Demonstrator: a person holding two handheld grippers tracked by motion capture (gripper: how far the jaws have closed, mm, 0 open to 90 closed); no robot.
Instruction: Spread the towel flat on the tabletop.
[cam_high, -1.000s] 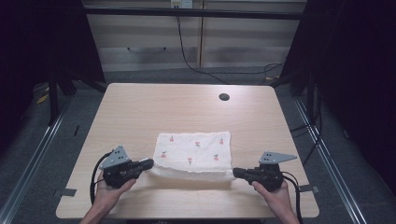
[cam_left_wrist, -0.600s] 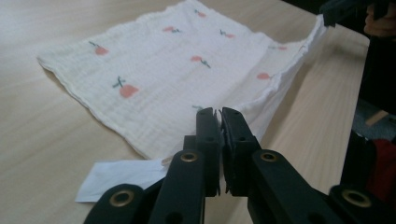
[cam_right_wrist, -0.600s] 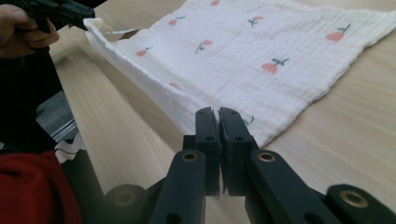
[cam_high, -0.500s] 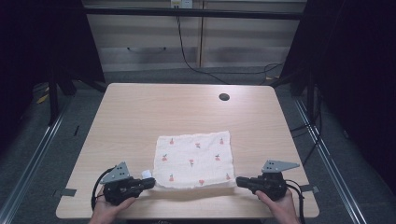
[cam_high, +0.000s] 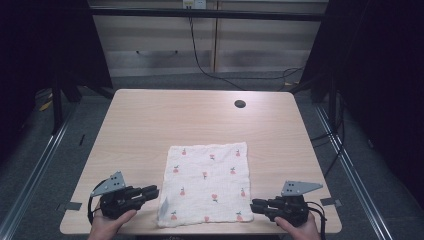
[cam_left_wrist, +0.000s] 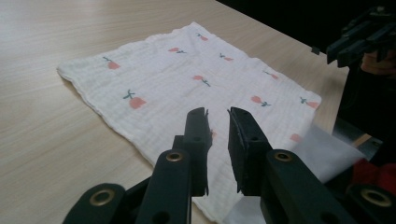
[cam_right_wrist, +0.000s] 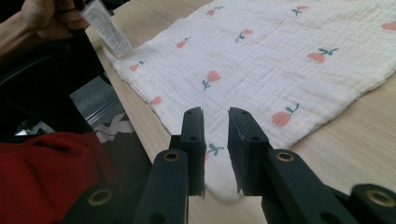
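Cloth (cam_high: 209, 184) flat on table (cam_high: 150, 125); both grippers just opening, empty.

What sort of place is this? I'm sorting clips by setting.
Probably a lab recording station, not a home: a bare wooden table inside a dark metal frame, cables trailing on the floor, and just a tulip-print cloth laid out.

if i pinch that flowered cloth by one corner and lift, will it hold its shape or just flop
Likely flop: the flowered cloth lies flat and thin on the table, with a soft crinkled weave. It looks light, so a push would probably bunch it rather than slide it whole.
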